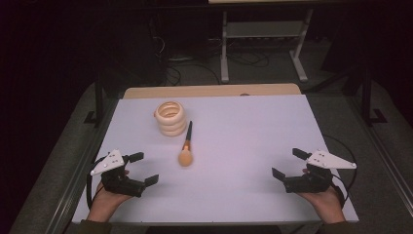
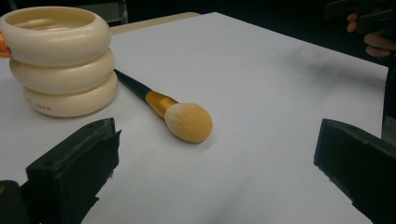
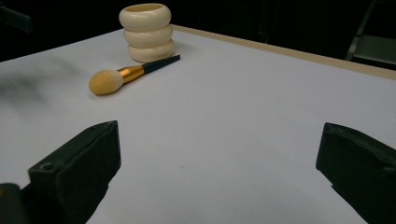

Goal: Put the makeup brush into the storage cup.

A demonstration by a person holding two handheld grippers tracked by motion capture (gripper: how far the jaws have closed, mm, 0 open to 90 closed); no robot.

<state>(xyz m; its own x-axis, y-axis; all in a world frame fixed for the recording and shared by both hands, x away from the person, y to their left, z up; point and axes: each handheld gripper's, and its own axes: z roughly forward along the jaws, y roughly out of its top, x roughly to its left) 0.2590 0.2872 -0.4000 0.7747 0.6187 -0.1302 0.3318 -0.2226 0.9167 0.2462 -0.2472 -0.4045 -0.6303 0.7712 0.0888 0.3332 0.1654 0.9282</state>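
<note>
The left gripper view's edge cuts off the cream holder (image 2: 58,60); its small lettering is unreadable.

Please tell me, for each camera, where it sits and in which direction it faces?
High view: above the near edge, facing forward and down on the table; both hands and tools show.
Left gripper view: on the left tool, facing the brush and holder; its jaws show.
Right gripper view: on the right tool, facing across the table; its jaws show.
All share brush and holder.

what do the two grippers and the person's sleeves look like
Each gripper, left gripper and right gripper, is black with two blocky black jaws, a pale grey three-cornered plate on top dotted with small holes, and a black cable looping behind. Dark olive sleeve cuffs show at the wrists.
</note>
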